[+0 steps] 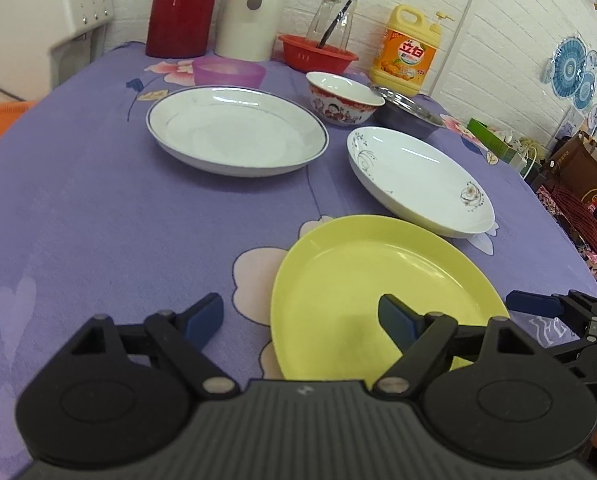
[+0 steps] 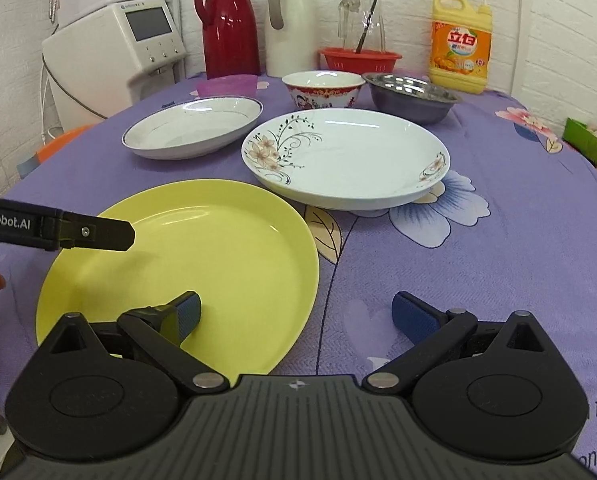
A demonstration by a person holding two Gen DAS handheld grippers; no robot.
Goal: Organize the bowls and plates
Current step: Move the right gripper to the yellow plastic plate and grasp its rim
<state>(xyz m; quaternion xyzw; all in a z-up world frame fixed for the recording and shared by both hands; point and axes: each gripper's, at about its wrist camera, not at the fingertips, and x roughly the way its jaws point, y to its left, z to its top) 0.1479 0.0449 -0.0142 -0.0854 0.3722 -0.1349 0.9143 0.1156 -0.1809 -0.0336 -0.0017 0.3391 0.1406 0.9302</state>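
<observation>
Two open grippers flank the yellow plate [image 2: 186, 264]: left gripper [image 1: 300, 320] straddles its left rim, right gripper [image 2: 296, 314] its right rim, equally near, nothing held.

We see a table under a purple floral cloth [image 2: 498, 264]; on it lie a yellow plate [image 2: 202, 264], a floral white plate [image 2: 350, 160], and a blue-rimmed plate [image 2: 190, 130]. Behind stand a red-patterned bowl [image 2: 324, 90] and a steel bowl [image 2: 412, 96].

Glossy yellow plate [image 2: 202, 256], shiny metal bowl [image 2: 412, 96], cloth tablecloth [image 2: 478, 264]
</observation>
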